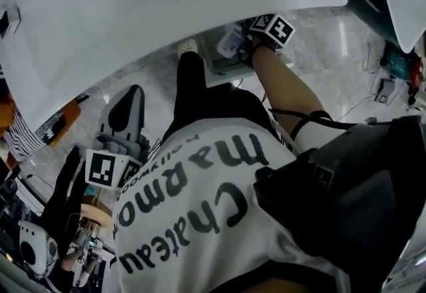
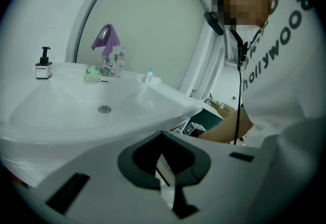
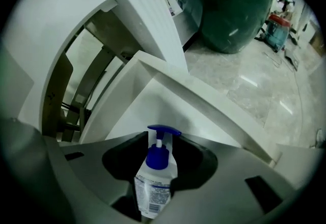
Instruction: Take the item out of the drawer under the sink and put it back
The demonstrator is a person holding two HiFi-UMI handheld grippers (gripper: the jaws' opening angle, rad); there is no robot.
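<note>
The pump bottle [image 3: 152, 193] is seen standing upright between the jaws of the right gripper [image 3: 159, 139], inside the open drawer [image 3: 214, 113] under the sink [image 2: 51, 111]. The jaws are set moderately apart and lie close along both flanks of the bottle. No squeeze on its sides can be made out, so the bottle is judged to be bracketed rather than clamped. Whether the lift out is yet to be made or the return is already done cannot be settled from this. Either way the bottle is in the drawer, and a firm grip or a clear withdrawal is what remains. The bottle is made of pale, slightly soft-looking plastic with a printed label and a thin blue band. It is topped by a deep-blue collar and a flat pump spout level with the jaw tips. Beyond the jaws the drawer is shown as smooth, matt white panels with straight edges and a thick rim. Past that rim a polished, veined stone floor [image 3: 254, 90] is seen catching highlights. The left gripper [image 2: 164, 164] is held well apart from the drawer with its jaws brought together on nothing. Beyond them the sink is presented as a glossy white, shallow, rounded basin with a small metal drain.
</note>
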